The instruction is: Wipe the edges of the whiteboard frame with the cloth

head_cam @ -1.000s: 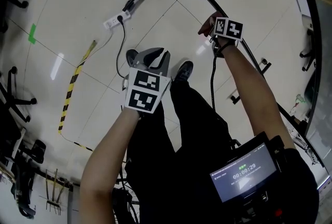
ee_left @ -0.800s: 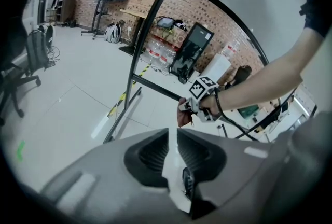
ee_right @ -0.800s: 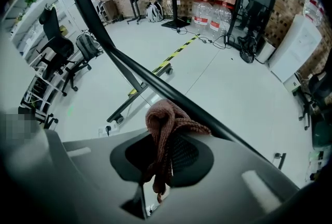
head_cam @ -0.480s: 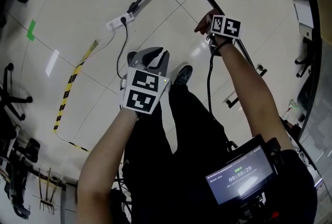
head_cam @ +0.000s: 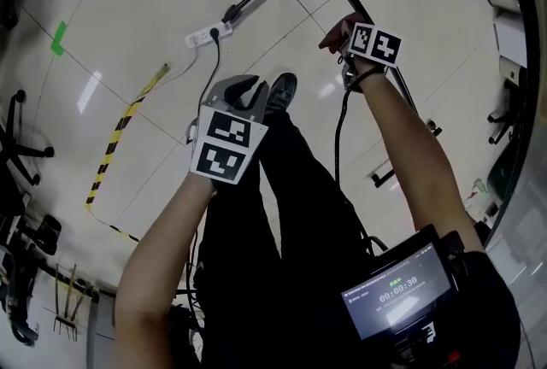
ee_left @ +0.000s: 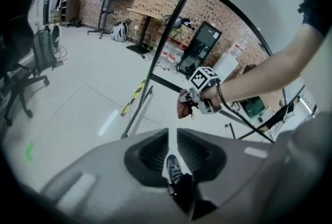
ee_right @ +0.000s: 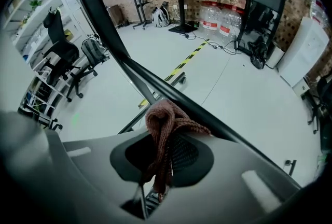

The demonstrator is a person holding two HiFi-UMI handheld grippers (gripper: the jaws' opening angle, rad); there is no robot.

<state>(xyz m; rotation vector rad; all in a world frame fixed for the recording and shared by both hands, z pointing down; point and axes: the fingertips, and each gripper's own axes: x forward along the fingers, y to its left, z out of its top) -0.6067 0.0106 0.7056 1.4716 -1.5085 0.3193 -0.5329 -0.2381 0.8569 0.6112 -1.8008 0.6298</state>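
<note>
Observer: Cloth [ee_right: 162, 116]: reddish-brown, coarse knit, bunched into a soft wad. It sits at the tip of the right gripper [ee_right: 165, 141], up against the black frame bar [ee_right: 98, 15].

Partner: Grip?

Observer: Jaws pinched on the wad, a loose tail hanging down between them. Left gripper [ee_left: 172, 137]: jaws only a narrow slit apart, nothing in it, just a shoe and the floor [head_cam: 128, 0] seen through. It hangs lower, well apart from the bar.

Partner: Handling?

Observer: My guess is light and limp, with no stiffness of its own. The knit should drag on the bar rather than slide freely, so it may bunch up or creep out of the pinch under a long stroke. Not fragile, though loose loops could snag on a bracket or corner.

Partner: Where to hold?

Observer: Deep in the bulk of the wad, as now, with a good pad left proud of the fingertips so that cloth, not plastic, meets the frame. A hold by the tail alone would likely let it flop.
</note>
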